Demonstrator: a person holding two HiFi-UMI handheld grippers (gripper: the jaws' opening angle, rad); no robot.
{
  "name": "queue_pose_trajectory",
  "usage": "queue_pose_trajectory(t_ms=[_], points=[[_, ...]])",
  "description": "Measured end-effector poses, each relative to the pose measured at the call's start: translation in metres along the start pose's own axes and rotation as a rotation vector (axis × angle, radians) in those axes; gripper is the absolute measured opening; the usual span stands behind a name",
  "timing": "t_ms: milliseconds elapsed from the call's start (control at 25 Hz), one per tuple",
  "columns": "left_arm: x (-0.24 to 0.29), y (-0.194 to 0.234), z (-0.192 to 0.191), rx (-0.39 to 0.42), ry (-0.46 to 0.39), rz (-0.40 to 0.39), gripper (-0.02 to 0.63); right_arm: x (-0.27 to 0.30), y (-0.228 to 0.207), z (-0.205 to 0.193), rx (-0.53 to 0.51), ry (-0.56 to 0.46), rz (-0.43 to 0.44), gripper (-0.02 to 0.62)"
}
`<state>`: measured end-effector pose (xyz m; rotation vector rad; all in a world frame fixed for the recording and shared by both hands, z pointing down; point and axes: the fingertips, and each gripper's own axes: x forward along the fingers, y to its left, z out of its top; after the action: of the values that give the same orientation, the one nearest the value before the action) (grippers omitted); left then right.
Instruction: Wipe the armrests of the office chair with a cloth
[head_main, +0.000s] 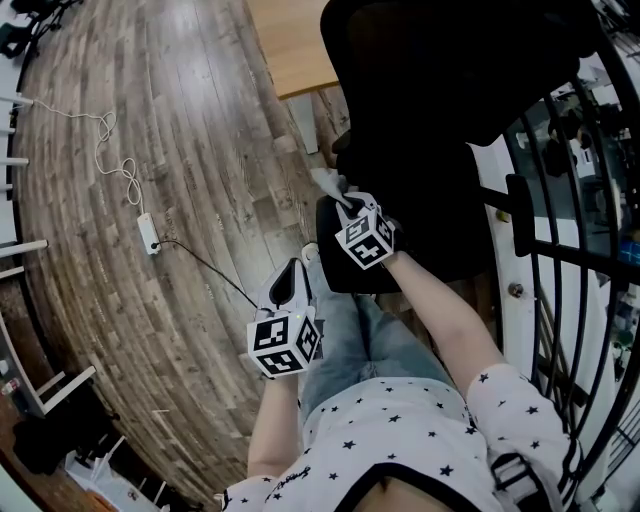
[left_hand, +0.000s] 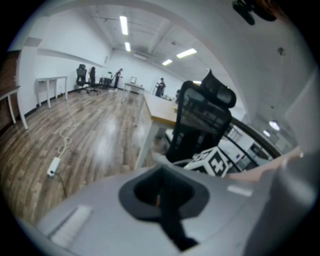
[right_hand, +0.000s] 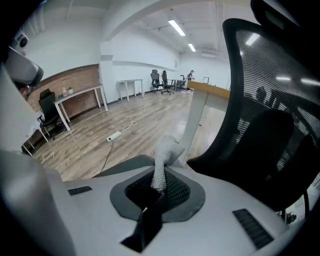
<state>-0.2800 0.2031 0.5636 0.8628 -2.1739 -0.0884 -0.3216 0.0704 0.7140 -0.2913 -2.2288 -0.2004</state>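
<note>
The black office chair (head_main: 440, 90) stands at the upper right of the head view, and its mesh backrest (right_hand: 265, 95) fills the right of the right gripper view. My right gripper (head_main: 345, 203) is shut on a grey-white cloth (head_main: 328, 182) just above the chair's left armrest pad (head_main: 335, 262). In the right gripper view the cloth (right_hand: 162, 157) stands up out of the shut right gripper (right_hand: 157, 189). The left gripper (head_main: 292, 278) hangs lower left of the armrest, shut with nothing in it. From the left gripper (left_hand: 162, 200) I see the chair (left_hand: 200, 117) and the right gripper's marker cube (left_hand: 215, 162).
A white power strip (head_main: 150, 232) with its cables lies on the wooden floor (head_main: 190, 130) to the left. A wooden desk (head_main: 295, 40) stands behind the chair. Black metal bars (head_main: 575, 250) run along the right. The person's legs in jeans (head_main: 350, 335) are below the armrest.
</note>
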Motion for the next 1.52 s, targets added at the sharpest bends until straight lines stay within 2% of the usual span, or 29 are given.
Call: queue_pose_trajectory(t_ms=[600,1520], points=[[-0.005,-0.002,-0.001,-0.010,-0.007,-0.002,0.006,0.003,0.005,-0.003,-0.002,0.045,0.023,0.035],[-0.025,-0.017,-0.017,-0.006,-0.032,0.007,0.006,-0.024,0.048,-0.034,-0.059,0.055,0.098,0.035]])
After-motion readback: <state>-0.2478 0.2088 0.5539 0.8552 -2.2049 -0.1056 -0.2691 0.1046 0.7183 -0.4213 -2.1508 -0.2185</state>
